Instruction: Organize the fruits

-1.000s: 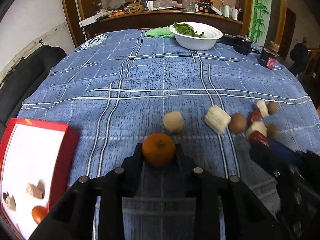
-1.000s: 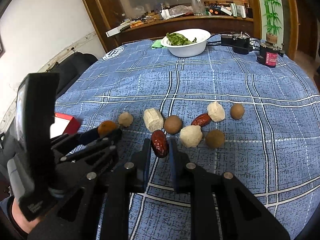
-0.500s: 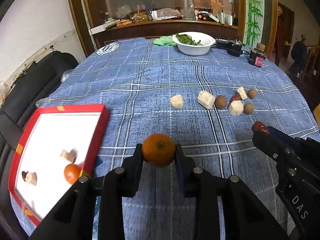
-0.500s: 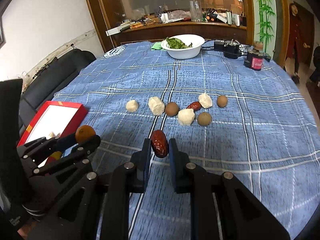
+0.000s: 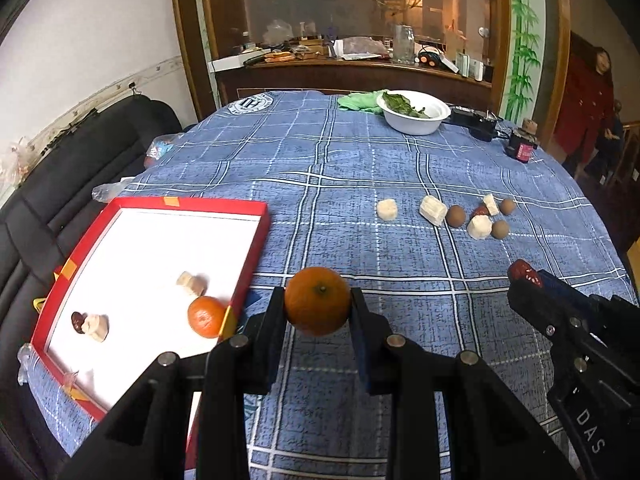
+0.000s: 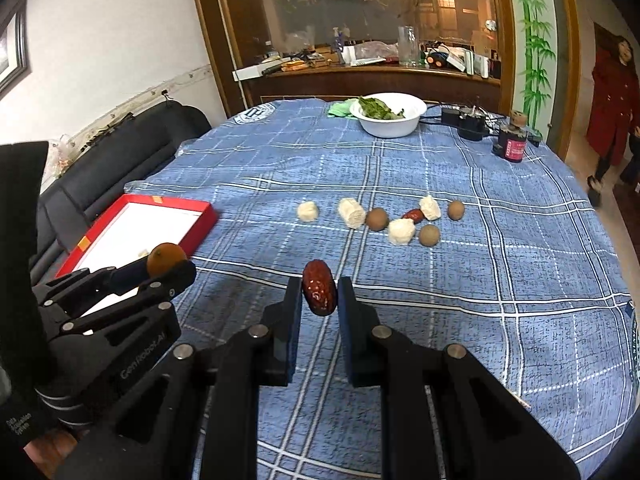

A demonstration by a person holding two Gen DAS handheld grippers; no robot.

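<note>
Far left: red tray [image 5: 262, 216] sits at the table's left edge on the blue checked cloth [image 5: 360, 168]. It already holds a second orange [image 5: 206, 316], two pale chunks and one small dark piece, probably a date, but too small to be sure.

Left gripper [image 5: 318, 306] is clamped on the orange [image 5: 318, 300], pads on both sides, fruit clear of the cloth and just right of the tray's near corner. From the right wrist view the same orange [image 6: 166, 258] shows in front of the tray's right wall [image 6: 202, 226].

Right gripper [image 6: 319, 294] pinches the red date [image 6: 319, 293] upright between nearly closed jaws, held above the cloth, well right of the tray.

Further right, the loose pile [image 6: 400, 220] is still to be sorted: pale chunks, brown round fruits and one more red date, near the table's middle. White bowl of greens [image 6: 390, 114] and a small dark bottle [image 6: 514, 142] are at the far side, not involved.

Step in hand, as judged: carry phase, both fruits lifted and headed to the tray, not yet over it.

Next move calls for: the left goes over the tray wall and lowers the orange onto bare white floor, away from the one lying there so it doesn't knock it, then releases. The right follows with the date, likely beside the dark piece. Clear the raised wall on entry.
</note>
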